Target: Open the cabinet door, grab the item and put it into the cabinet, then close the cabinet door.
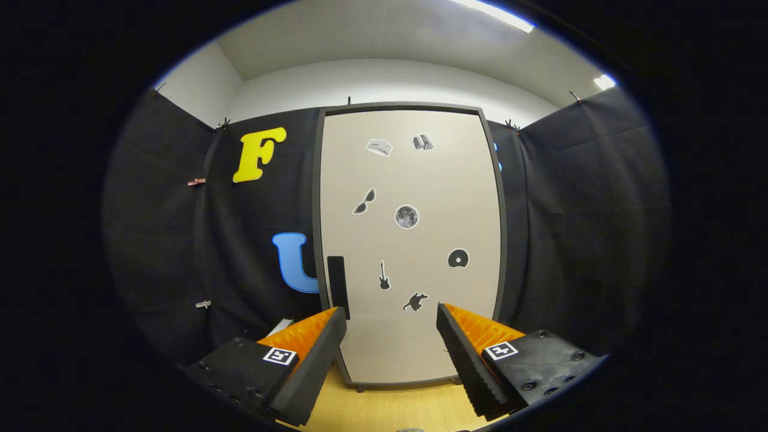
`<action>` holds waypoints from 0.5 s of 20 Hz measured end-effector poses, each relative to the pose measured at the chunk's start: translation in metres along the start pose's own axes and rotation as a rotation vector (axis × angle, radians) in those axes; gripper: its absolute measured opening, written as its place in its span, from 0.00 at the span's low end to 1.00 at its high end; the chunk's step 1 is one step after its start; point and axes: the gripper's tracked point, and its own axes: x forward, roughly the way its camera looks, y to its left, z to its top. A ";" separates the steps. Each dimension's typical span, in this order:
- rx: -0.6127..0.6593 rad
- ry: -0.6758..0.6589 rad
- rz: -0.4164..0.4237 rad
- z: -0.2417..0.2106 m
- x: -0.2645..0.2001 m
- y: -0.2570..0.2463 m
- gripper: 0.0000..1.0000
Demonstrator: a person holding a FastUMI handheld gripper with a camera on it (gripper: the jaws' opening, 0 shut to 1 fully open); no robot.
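Note:
A tall cabinet stands straight ahead on the wooden table, its beige door (414,252) shut and framed in dark grey. Several small stickers dot the door. A black vertical handle (338,286) sits near the door's lower left edge, just above my left fingertip. My gripper (391,315) is open, with nothing between its fingers, and the door's lower part shows through the gap. A small pale object (279,327) peeks out behind my left finger, at the cabinet's left foot; I cannot tell what it is.
The light wooden tabletop (390,408) runs from under my fingers to the cabinet's base. Black cloth walls (168,240) close in on both sides and behind the cabinet. White room walls and ceiling lights show above.

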 end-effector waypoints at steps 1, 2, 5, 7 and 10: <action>-0.001 0.004 0.000 -0.001 0.000 0.000 0.97; -0.002 0.008 0.000 -0.002 0.000 0.001 0.97; -0.004 0.025 0.003 -0.009 0.004 0.006 0.97; -0.007 0.035 0.007 -0.014 0.008 0.012 0.98; 0.000 0.027 0.017 -0.016 0.014 0.024 0.97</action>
